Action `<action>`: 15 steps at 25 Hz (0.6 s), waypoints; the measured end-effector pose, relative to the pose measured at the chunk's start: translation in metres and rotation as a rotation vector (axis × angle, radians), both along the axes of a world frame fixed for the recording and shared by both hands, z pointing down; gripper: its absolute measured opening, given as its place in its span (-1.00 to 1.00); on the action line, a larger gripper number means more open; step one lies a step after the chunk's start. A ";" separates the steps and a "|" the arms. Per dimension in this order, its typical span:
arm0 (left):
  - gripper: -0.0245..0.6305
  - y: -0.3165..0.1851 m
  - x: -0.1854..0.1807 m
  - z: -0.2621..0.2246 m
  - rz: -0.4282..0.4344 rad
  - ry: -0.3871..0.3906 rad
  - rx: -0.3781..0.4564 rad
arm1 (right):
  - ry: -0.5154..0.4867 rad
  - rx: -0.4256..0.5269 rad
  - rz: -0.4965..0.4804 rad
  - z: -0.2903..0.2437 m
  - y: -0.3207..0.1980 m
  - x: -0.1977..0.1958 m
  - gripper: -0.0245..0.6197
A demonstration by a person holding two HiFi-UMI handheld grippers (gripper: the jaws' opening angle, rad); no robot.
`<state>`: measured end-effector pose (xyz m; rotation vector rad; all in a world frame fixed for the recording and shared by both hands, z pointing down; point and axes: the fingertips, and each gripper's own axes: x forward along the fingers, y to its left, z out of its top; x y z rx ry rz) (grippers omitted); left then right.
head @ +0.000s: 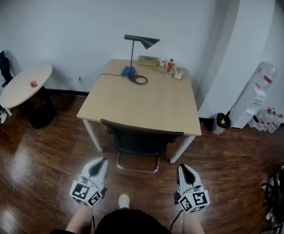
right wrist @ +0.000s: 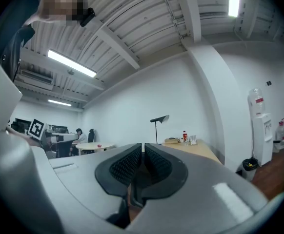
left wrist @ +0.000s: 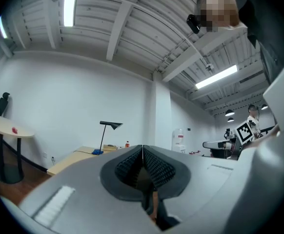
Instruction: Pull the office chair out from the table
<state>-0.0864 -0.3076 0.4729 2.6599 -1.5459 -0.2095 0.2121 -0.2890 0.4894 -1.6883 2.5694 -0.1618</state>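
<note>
Left gripper [head: 100,161] and right gripper [head: 183,167] facing the office chair [head: 139,140]
Left jaws are together, right jaws a slit apart, nothing between either. The chair is tucked under the tabletop's [head: 147,101] near edge, touching neither gripper.

The right gripper [right wrist: 143,146] points level across an office, its ribbed black jaws a sliver apart with nothing between them. Beyond their tips, a pale wooden worktop [right wrist: 195,150] carries a black desk lamp [right wrist: 160,120] and a small red bottle [right wrist: 184,136]. At right, a water dispenser [right wrist: 259,130] stands against the white wall, a dark bin [right wrist: 250,165] just beside it. Far left, a person [right wrist: 77,134] sits near a round table [right wrist: 91,146] under ceiling strip lights [right wrist: 71,64].
</note>
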 end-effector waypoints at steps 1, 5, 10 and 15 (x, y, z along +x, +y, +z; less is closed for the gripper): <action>-0.92 -0.010 -0.001 -0.001 0.010 -0.009 0.004 | 0.000 0.001 0.000 -0.001 -0.010 -0.003 -0.81; -0.92 -0.055 -0.010 -0.002 0.047 -0.042 0.009 | -0.030 0.000 -0.037 -0.008 -0.048 -0.024 -0.71; -0.91 -0.107 -0.012 -0.008 0.104 -0.081 0.040 | 0.023 0.014 -0.062 -0.012 -0.096 -0.046 -0.58; -0.90 -0.146 -0.015 -0.004 0.162 -0.132 0.060 | 0.087 0.008 -0.085 -0.009 -0.135 -0.070 -0.41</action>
